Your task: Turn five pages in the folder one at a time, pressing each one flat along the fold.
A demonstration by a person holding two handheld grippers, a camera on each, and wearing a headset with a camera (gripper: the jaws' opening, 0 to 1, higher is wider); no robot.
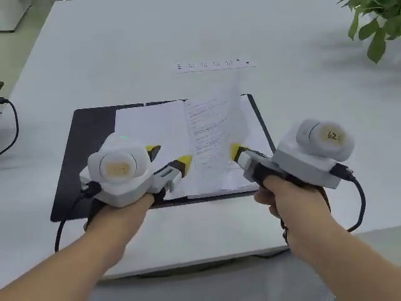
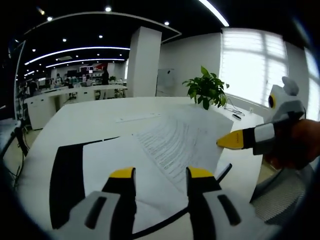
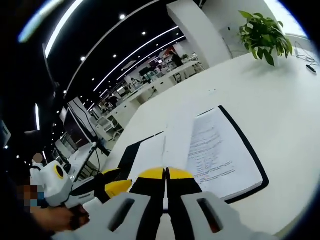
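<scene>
Presently, mid-frame, the right gripper point(image 1: 238, 153) pinches the page point(image 1: 213, 125) at its free edge. Light and limp, it likely creases easily. The left gripper point(image 1: 168, 157) hovers, jaws apart, over the folder point(image 1: 88, 157).

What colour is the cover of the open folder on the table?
Black. The flat black folder cover under the white pages shows best in the head view.

The folder point(image 1: 94, 157) lies on the surface point(image 1: 125, 50), a power strip point(image 1: 213, 64) behind it, a plant point(image 1: 376, 25) behind and right. At its near edge the page point(image 1: 213, 132) stands between left claw point(image 1: 168, 157) and right claw point(image 1: 237, 152).
</scene>
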